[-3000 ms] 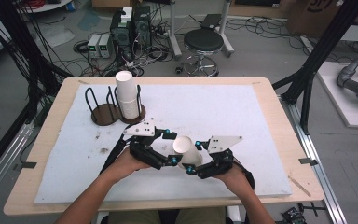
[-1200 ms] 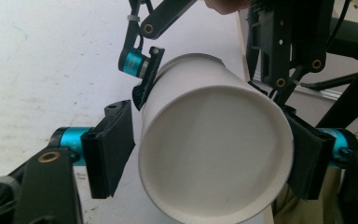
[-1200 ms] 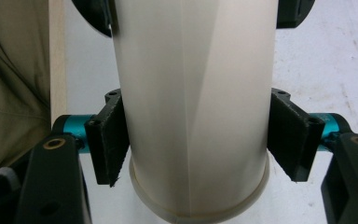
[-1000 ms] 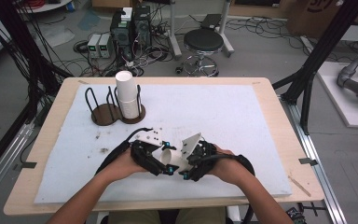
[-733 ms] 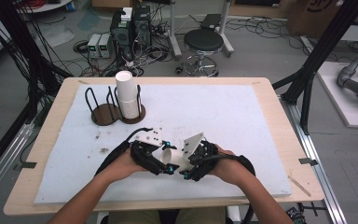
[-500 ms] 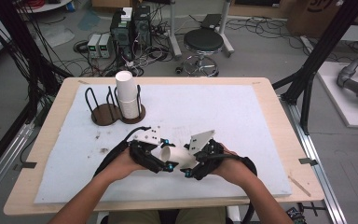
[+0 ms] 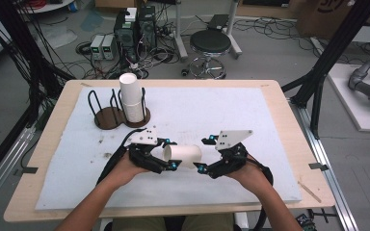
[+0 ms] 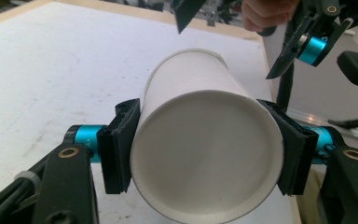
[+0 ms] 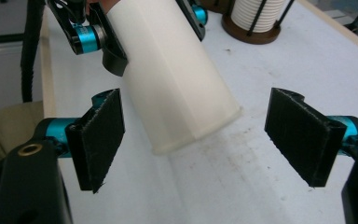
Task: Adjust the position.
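The left claw [image 7: 169, 163] pinches the white paper cup [image 7: 183, 155], which lies sideways above the surface [image 7: 250, 115], rim toward the right claw [image 7: 203, 155]. That claw's jaws have just been opening, clear of the cup. The left claw view shows the cup's flat bottom [image 8: 205, 156].

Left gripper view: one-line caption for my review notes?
Left gripper clamps a white paper cup lying sideways above the white mat; right gripper open beyond.
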`<state>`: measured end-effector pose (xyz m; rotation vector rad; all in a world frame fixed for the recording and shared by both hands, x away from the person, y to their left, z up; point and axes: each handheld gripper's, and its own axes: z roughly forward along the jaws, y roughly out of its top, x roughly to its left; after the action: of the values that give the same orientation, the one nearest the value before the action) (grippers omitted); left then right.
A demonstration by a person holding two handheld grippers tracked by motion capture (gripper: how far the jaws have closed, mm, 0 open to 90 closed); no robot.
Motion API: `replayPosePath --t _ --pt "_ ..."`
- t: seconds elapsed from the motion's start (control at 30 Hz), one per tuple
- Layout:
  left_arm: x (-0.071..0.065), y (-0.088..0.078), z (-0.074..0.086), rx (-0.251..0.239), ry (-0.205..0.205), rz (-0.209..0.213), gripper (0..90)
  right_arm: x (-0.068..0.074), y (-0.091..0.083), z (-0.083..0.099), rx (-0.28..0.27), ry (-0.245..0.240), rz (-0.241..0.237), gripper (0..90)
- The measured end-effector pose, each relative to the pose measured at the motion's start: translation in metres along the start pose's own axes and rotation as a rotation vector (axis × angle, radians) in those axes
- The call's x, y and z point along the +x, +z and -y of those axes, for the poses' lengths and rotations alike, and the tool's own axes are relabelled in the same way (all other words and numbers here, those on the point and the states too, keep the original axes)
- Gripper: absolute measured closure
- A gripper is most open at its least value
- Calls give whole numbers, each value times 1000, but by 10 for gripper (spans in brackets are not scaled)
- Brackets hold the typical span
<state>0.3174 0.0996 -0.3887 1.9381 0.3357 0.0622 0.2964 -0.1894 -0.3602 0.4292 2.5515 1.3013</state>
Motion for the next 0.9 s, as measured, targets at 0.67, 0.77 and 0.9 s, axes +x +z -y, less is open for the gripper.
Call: replayPosePath --t 0.67,0.77,0.9 --pt "1 -17 18 -196 -1 -21 343 -2 -7 23 -188 148 16 201" --pt "0 -17 20 -214 1 -11 343 -3 -5 28 -200 170 -10 201" --pt "-1 -17 22 -235 6 11 344 -1 -2 34 -215 194 -37 201"
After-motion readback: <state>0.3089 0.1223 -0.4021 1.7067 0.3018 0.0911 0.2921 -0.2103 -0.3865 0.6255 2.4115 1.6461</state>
